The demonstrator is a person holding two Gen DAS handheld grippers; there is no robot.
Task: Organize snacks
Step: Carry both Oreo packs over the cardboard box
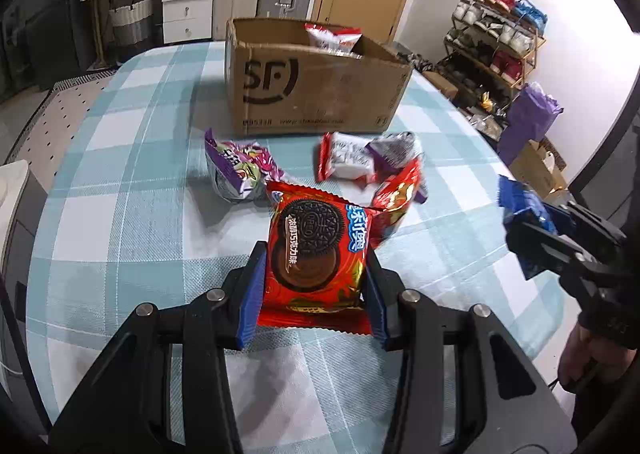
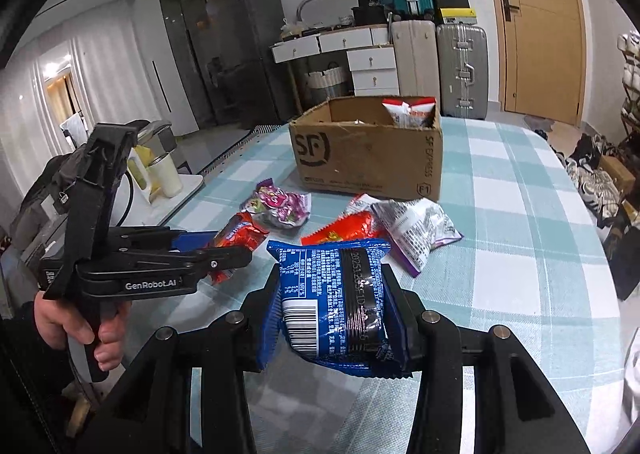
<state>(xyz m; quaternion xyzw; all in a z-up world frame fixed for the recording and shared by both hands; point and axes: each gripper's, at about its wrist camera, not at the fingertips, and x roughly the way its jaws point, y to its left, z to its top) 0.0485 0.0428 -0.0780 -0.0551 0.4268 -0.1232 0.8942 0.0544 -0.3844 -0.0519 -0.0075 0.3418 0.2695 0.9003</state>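
Snacks were held clear of the tabletop. Left gripper pinched a red Oreo packet by its sides, long axis pointing toward the cardboard box. Right gripper clamped a blue packet, showing its printed back with barcode; the left view caught only its blue edge. Loose packets lay before the box.

One box, seven snack packets.

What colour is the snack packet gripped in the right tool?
Blue, with white print and a barcode; the blue packet shows best in the right wrist view.
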